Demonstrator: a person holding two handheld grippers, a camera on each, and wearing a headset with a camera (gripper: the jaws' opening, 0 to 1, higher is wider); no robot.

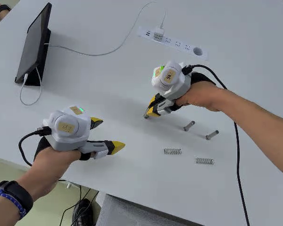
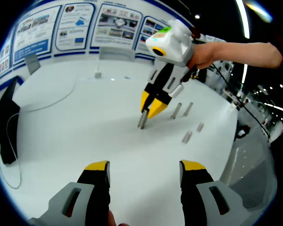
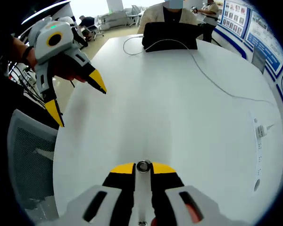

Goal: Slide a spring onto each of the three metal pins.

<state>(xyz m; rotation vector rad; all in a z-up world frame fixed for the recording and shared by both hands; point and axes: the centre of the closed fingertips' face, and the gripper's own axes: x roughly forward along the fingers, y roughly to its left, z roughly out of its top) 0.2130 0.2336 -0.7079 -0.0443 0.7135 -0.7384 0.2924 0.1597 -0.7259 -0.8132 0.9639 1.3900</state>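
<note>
Clenched in the right claw (image 1: pixel 150 113): a pin (image 3: pixel 143 165) sleeved in a spring (image 2: pixel 141 120), tip toward the desk (image 1: pixel 108 80). Released and empty, well apart: the left claw (image 1: pixel 108 134). Lying near the right claw: two pins (image 1: pixel 189 125), two springs (image 1: pixel 172 151).

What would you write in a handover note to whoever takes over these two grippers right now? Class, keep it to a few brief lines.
Left gripper: open, empty, above the table near its front edge.
Right gripper: shut on a pin, its end down at the table. The pin looks coiled, so a spring seems to be on it.
On the table: bare pins, with loose springs in front of them.
Done: probably one pin. Left: sleeve both bare pins.
</note>
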